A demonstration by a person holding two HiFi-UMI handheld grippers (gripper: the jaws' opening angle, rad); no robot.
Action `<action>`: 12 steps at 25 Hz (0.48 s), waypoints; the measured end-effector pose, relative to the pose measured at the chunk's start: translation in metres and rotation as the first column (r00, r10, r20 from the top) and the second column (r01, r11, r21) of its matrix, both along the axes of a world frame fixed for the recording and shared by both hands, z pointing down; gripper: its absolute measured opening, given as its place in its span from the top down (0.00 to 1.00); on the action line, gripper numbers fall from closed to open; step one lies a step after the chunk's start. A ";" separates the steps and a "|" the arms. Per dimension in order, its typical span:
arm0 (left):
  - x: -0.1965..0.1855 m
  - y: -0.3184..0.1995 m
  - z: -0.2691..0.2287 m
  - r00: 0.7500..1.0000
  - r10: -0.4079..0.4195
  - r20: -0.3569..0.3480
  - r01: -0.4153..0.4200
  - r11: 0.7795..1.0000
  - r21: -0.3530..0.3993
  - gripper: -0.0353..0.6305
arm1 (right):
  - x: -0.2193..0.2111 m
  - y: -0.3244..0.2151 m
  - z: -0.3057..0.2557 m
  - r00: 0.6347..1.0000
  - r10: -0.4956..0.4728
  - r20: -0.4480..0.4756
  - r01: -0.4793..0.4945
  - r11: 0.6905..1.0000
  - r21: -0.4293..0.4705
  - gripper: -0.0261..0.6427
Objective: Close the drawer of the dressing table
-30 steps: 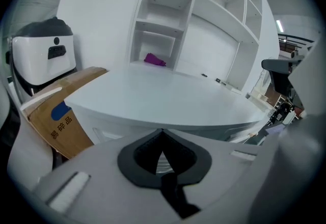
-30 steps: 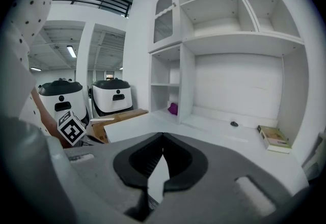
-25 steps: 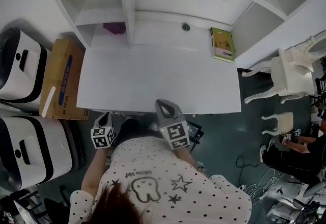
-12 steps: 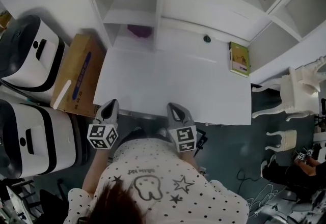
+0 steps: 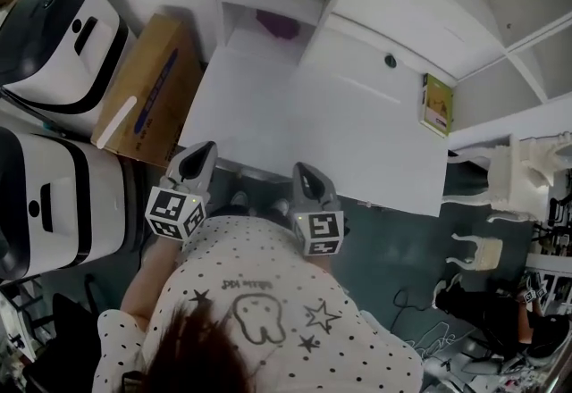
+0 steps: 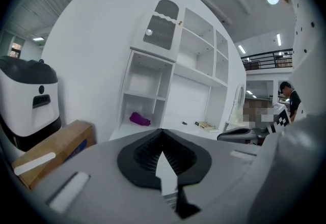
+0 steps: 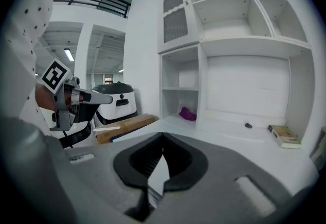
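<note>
The white dressing table (image 5: 295, 128) fills the middle of the head view, its top bare (image 7: 254, 149). The drawer sits under the front edge, where only a narrow grey strip (image 5: 257, 175) shows between the grippers; how far it stands out I cannot tell. My left gripper (image 5: 204, 148) is at the table's front left corner, jaws shut and holding nothing (image 6: 163, 131). My right gripper (image 5: 300, 170) is at the front edge near the middle, jaws also shut and holding nothing (image 7: 163, 135). Both point level over the tabletop toward the shelves.
A purple thing (image 5: 276, 24) lies in the low left shelf, a green book (image 5: 437, 104) and a small dark knob-like thing (image 5: 390, 61) at the table's back. A cardboard box (image 5: 143, 87) and white machines (image 5: 54, 25) stand left. A white chair (image 5: 523, 177) stands right.
My left gripper has risen from below the tabletop to the level of its front edge. The right gripper has shifted along the edge. Both stay shut.
</note>
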State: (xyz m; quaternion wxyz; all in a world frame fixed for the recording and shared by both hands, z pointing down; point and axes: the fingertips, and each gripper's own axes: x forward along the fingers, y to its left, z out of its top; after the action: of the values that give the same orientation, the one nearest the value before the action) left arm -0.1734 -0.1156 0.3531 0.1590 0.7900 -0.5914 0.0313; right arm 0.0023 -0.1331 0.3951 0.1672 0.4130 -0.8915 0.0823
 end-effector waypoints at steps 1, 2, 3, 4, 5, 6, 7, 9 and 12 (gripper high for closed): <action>-0.004 0.002 0.000 1.000 -0.002 -0.006 0.002 1.000 0.002 0.96 | -0.001 0.000 0.002 1.000 0.004 -0.008 -0.004 1.000 -0.001 0.96; -0.008 0.003 0.000 1.000 -0.004 -0.009 0.004 1.000 0.006 0.96 | -0.004 0.001 0.004 1.000 0.005 -0.018 -0.005 1.000 -0.001 0.96; -0.013 0.005 -0.001 1.000 -0.007 -0.011 0.007 1.000 0.012 0.96 | -0.007 0.001 0.006 1.000 0.001 -0.024 -0.001 1.000 0.002 0.96; -0.017 0.007 -0.001 1.000 -0.011 -0.012 0.011 1.000 0.016 0.96 | -0.013 0.003 0.006 1.000 -0.007 -0.028 0.007 1.000 0.005 0.96; -0.021 0.011 -0.001 1.000 -0.015 -0.015 0.016 1.000 0.016 0.96 | -0.019 0.006 0.006 0.999 -0.018 -0.030 0.018 1.000 0.006 0.96; -0.025 0.015 0.000 1.000 -0.021 -0.020 0.022 1.000 0.014 0.96 | -0.025 0.010 0.005 0.999 -0.031 -0.033 0.031 0.999 0.005 0.96; -0.029 0.018 0.000 0.999 -0.028 -0.025 0.029 0.999 0.013 0.96 | -0.032 0.013 0.005 0.998 -0.047 -0.035 0.048 0.999 0.005 0.96; -0.037 0.021 0.000 0.998 -0.042 -0.037 0.043 0.999 0.021 0.96 | -0.048 0.019 0.005 0.995 -0.086 -0.039 0.087 0.996 0.008 0.96; -0.049 0.022 -0.004 0.996 -0.057 -0.064 0.060 0.997 0.043 0.96 | -0.068 0.028 0.010 0.988 -0.145 -0.057 0.146 0.989 0.011 0.96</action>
State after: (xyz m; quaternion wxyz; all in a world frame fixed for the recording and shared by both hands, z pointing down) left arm -0.2228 -0.0934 0.3494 0.1608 0.7763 -0.6094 -0.0116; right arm -0.0654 -0.1056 0.4055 0.1947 0.3501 -0.9148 0.0512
